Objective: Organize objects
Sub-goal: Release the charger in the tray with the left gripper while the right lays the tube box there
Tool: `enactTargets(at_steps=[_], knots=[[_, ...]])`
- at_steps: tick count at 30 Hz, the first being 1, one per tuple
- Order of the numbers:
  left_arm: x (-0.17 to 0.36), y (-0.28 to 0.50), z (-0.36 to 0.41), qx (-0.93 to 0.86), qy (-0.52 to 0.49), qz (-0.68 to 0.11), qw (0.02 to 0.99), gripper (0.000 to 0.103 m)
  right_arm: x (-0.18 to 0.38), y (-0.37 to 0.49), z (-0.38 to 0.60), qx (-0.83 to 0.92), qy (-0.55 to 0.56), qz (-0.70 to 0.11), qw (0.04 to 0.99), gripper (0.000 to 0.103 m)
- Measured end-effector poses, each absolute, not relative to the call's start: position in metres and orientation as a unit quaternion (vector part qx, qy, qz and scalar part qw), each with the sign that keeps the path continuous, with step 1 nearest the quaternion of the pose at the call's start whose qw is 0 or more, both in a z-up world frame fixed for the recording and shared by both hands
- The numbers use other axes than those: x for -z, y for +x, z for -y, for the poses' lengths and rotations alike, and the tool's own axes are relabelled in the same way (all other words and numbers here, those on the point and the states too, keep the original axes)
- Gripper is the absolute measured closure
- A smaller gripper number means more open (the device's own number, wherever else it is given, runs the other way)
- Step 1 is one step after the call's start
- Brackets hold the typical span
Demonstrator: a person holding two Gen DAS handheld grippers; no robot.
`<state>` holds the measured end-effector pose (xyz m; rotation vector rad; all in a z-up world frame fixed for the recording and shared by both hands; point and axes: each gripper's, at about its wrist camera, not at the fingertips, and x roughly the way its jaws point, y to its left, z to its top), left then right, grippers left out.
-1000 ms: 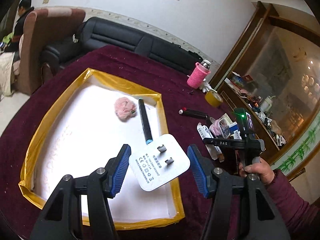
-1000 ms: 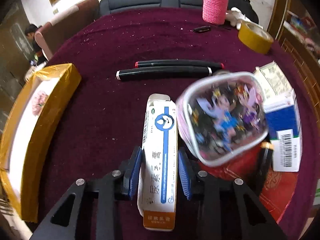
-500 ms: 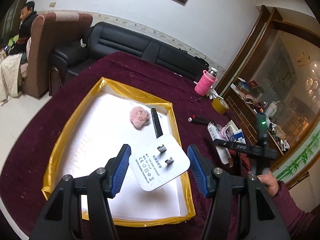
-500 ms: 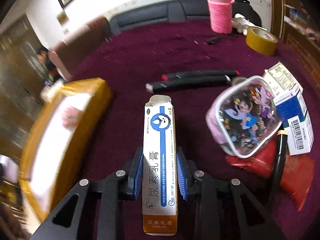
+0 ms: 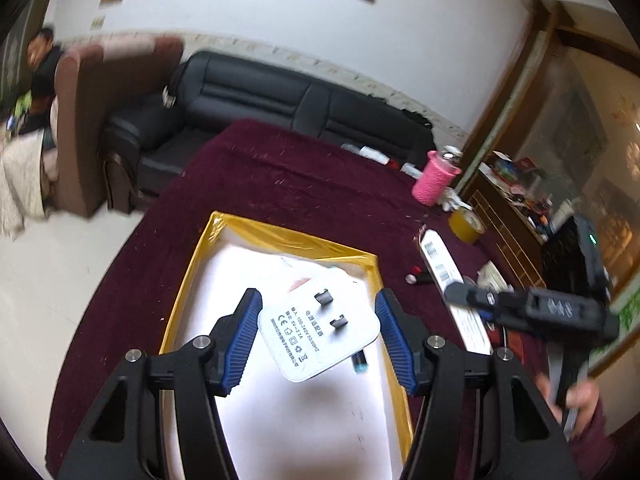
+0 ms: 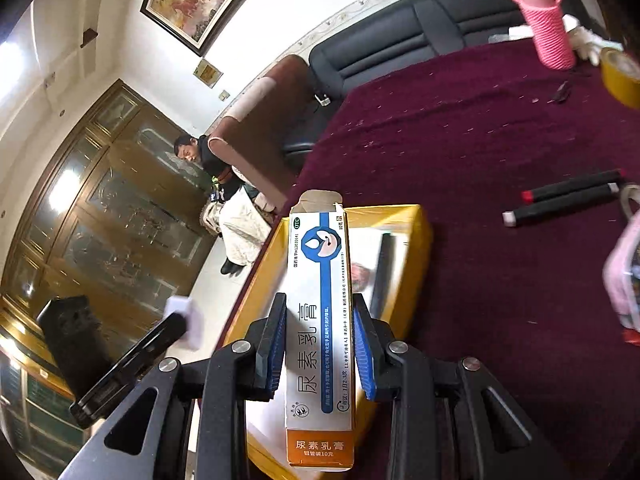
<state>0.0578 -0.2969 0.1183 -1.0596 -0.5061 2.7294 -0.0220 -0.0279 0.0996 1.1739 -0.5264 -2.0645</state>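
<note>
My left gripper is shut on a white plug adapter, held diagonally by its corners above the gold-rimmed white box. My right gripper is shut on a white and blue ointment carton, lifted off the table and held above the box. The carton also shows in the left wrist view, with the right gripper at the right. A black pen and a pink fluffy thing lie in the box. In the left wrist view the adapter hides most of them.
Two black markers lie on the maroon tablecloth. A pink-wrapped bottle and a yellow tape roll stand at the far side. A pink cartoon pouch is at the right. A person sits by the sofa.
My right gripper has lifted the carton off the table and swung it left toward the box. My left gripper has risen and pulled back with the adapter.
</note>
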Motion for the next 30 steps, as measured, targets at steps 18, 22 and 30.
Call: enactTargets(at_steps=[18, 22, 30], knots=[[-0.029, -0.029, 0.338, -0.865, -0.427, 0.261, 0.045, 0.046, -0.025, -0.077, 0.139, 0.735, 0.541, 0.234, 0.335, 0.069], [-0.031, -0.029, 0.345, -0.862, -0.414, 0.289, 0.050, 0.035, -0.016, -0.082, 0.145, 0.741, 0.546, 0.219, 0.324, 0.070], [-0.053, -0.013, 0.350, -0.864, -0.386, 0.320, 0.054, 0.018, -0.017, -0.084, 0.146, 0.749, 0.541, 0.210, 0.319, 0.055]])
